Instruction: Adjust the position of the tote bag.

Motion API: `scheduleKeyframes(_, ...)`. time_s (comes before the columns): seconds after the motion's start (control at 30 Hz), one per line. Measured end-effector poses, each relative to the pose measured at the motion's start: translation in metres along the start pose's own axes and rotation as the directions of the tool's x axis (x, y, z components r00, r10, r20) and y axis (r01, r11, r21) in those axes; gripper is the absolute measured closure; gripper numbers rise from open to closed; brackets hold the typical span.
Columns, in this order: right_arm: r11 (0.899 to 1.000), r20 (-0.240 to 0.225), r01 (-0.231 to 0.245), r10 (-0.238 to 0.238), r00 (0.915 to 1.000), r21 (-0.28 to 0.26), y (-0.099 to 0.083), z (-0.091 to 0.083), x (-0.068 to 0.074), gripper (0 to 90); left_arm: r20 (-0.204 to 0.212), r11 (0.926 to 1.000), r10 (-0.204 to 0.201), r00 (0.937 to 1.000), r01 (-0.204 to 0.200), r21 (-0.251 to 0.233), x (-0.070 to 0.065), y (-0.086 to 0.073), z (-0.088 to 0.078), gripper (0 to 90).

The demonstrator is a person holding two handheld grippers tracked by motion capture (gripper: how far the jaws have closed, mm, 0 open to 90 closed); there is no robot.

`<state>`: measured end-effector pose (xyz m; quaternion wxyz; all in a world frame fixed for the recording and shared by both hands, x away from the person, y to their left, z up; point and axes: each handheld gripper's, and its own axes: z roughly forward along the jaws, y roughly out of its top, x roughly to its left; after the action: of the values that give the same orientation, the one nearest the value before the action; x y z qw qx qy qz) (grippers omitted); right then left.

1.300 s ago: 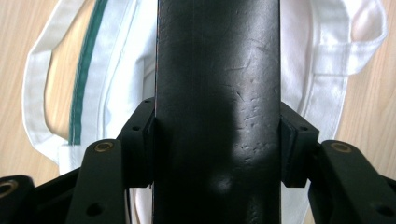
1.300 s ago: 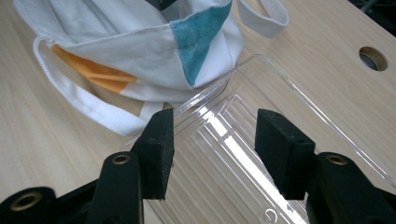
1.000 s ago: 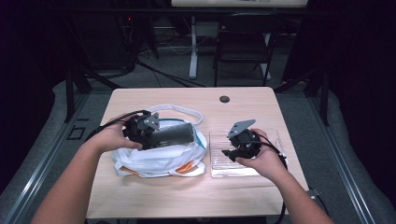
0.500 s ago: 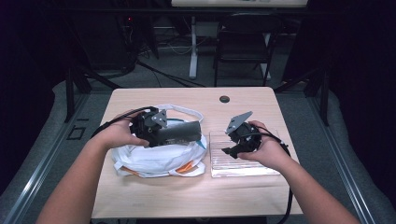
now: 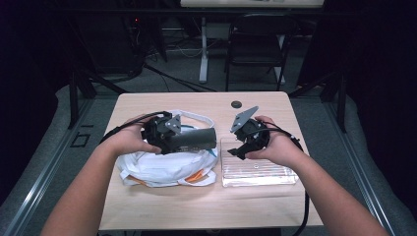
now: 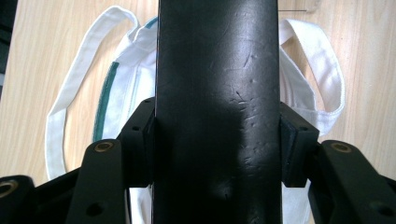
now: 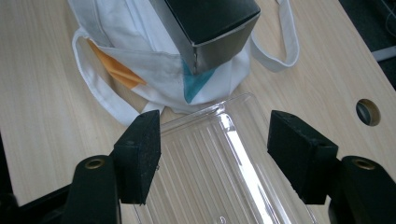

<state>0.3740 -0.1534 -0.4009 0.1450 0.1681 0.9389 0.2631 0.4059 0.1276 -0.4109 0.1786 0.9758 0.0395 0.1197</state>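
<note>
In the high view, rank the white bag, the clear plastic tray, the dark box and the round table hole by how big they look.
1. white bag
2. clear plastic tray, somewhat smaller
3. dark box, partly hidden by the left gripper, so unsure
4. table hole

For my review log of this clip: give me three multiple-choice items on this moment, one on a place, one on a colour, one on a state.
1. The clear tray lies
A. on the chair
B. on the table beside the white bag
C. inside the bag

2. The box in the left gripper is
A. black
B. red
C. yellow

3. The right gripper is
A. shut on the tray
B. shut on the bag
C. open over the tray

Key: B, tray rests beside the bag; A, dark box; C, jaws apart, nothing between.
</note>
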Motion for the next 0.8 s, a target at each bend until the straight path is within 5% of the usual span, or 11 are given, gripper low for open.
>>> scheduleKeyframes(0.5,0.999,-0.021,0.005,-0.004,0.9998,0.037,0.014,0.005,-0.005,33.9,0.009,0.9997,0.023,0.9997,-0.023,-0.006,-0.002,0.01,0.003,43.2)
scheduleKeyframes(0.8,0.996,-0.005,0.072,-0.072,0.9974,0.055,0.024,0.007,-0.005,28.4,0.016,0.9992,0.033,0.9993,-0.032,-0.021,-0.003,0.016,0.005,43.2)
